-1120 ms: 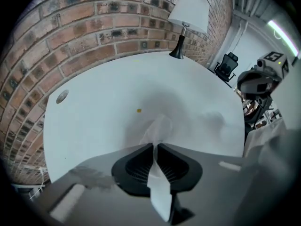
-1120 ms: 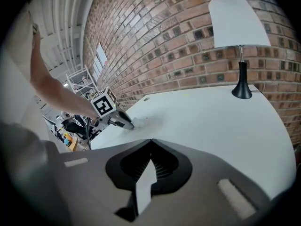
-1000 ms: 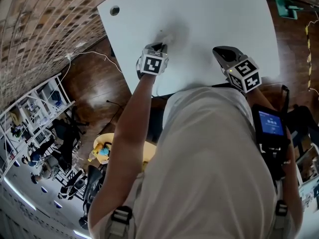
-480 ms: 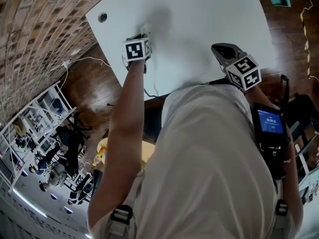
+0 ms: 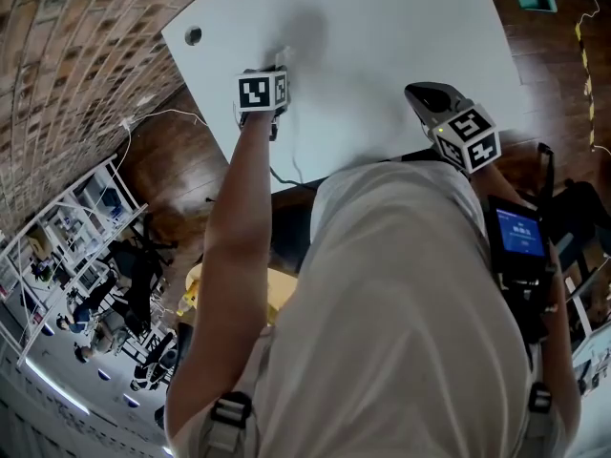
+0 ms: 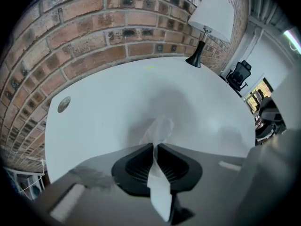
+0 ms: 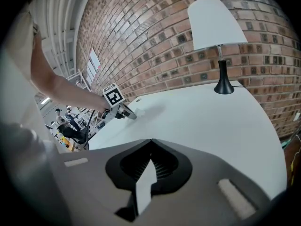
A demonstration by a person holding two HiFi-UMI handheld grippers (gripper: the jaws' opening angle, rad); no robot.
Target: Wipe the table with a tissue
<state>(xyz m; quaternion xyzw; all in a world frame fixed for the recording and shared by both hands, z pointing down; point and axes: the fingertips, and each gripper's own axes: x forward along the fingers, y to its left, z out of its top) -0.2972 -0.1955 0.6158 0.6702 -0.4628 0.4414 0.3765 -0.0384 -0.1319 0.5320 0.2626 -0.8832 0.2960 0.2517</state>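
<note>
The white table (image 5: 382, 27) fills the upper head view. My left gripper (image 5: 280, 63) points steeply down near the table's left front part, shut on a white tissue (image 6: 160, 127) that bunches out past the jaw tips onto the tabletop. From the right gripper view the same left gripper (image 7: 125, 112) and its tissue (image 7: 139, 111) lie far off to the left. My right gripper (image 5: 416, 93) hovers over the front edge of the table, jaws together with nothing between them; its tips (image 7: 151, 140) meet in its own view.
A white-shaded lamp (image 6: 210, 19) on a black stem stands at the table's far side by the brick wall (image 6: 94, 36). A round cable hole (image 5: 194, 35) sits near the left corner. A cable (image 5: 162, 114) trails on the wood floor to the left.
My left gripper has slid with the tissue leftward across the tabletop, toward the left edge. The right gripper has stayed in much the same place by the front edge.
</note>
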